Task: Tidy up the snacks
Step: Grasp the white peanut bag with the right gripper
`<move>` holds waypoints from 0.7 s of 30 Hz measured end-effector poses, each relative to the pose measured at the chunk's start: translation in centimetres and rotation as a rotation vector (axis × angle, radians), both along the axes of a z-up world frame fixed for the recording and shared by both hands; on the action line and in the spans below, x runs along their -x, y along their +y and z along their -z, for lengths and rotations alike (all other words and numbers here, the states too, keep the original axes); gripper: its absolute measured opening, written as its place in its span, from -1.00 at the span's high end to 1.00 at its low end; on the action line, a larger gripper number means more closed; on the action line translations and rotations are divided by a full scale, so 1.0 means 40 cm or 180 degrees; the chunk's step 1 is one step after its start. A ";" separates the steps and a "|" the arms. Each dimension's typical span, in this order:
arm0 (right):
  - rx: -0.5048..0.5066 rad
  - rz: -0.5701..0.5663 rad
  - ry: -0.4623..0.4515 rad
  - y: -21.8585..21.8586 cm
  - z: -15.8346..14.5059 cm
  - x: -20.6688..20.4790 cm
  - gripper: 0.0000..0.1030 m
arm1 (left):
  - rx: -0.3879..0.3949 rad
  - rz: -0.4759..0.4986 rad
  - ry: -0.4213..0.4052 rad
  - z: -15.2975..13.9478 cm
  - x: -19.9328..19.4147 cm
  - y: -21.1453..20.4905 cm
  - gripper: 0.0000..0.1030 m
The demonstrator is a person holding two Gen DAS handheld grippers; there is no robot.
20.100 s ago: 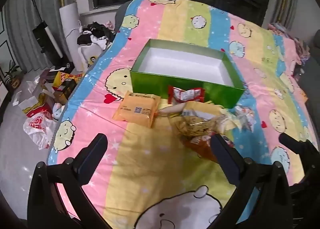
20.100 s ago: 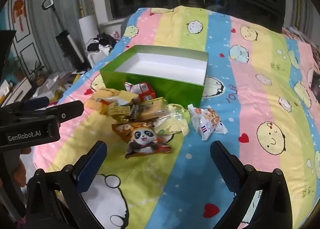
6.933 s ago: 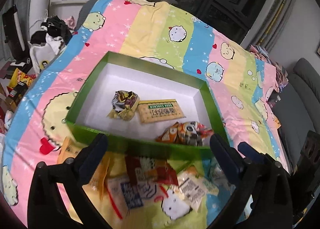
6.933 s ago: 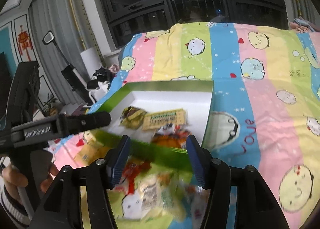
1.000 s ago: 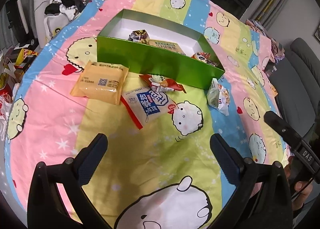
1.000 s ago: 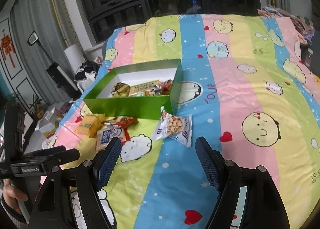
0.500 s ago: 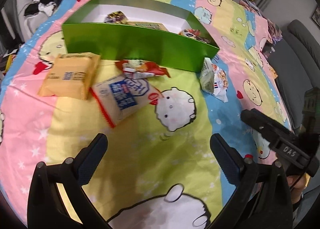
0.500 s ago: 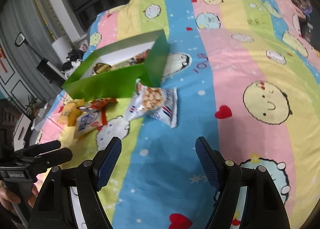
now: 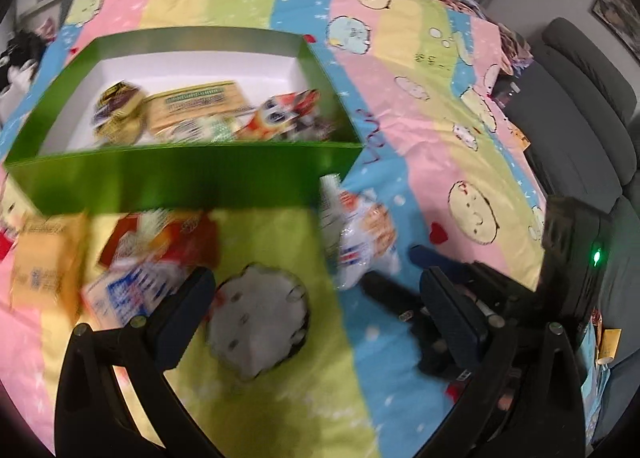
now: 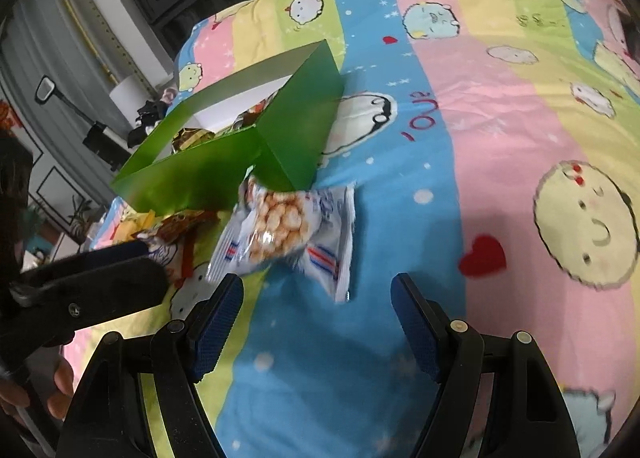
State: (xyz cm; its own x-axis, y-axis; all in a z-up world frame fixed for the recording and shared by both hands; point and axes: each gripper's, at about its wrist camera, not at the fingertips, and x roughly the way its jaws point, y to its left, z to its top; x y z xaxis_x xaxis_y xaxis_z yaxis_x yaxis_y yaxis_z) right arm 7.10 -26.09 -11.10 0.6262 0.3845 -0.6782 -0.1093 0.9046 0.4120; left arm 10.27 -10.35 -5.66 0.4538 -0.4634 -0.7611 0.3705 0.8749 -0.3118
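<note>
Striped cartoon bedspread (image 10: 480, 137) fills both views. Green box (image 9: 180, 177), upper left of left wrist view, w/ several packets seen inside. White peanut packet (image 10: 288, 225) lies centre frame, touching box corner. Right gripper (image 10: 316, 312) & left gripper (image 9: 316, 298): fingers spread, nothing held.

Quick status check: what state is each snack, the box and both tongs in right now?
Green box: open, partly filled.
Clear peanut pack: on the bed, beside the box corner.
Orange pack: outside the box.
Red pack: outside the box.
Left tongs: open, empty.
Right tongs: open, empty.
</note>
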 end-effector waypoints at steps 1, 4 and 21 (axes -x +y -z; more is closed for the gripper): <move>0.0000 -0.0015 -0.0005 0.001 0.000 -0.005 -0.49 | 0.0001 0.0016 0.0005 0.003 -0.008 -0.012 -0.98; -0.0129 -0.0120 -0.0043 0.004 0.001 -0.024 -0.49 | 0.0022 0.0091 0.0026 0.013 -0.040 -0.053 -0.97; -0.0447 -0.0334 -0.0102 0.015 0.013 -0.035 0.02 | 0.0036 0.0274 0.0207 0.055 -0.073 -0.086 -0.02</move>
State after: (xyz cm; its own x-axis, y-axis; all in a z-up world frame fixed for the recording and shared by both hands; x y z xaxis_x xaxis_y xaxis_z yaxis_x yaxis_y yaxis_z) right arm 8.51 -25.51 -11.61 0.5981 0.5383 -0.5937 -0.2150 0.8214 0.5283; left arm 13.18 -13.78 -7.84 0.3618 -0.5072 -0.7822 0.4228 0.8370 -0.3472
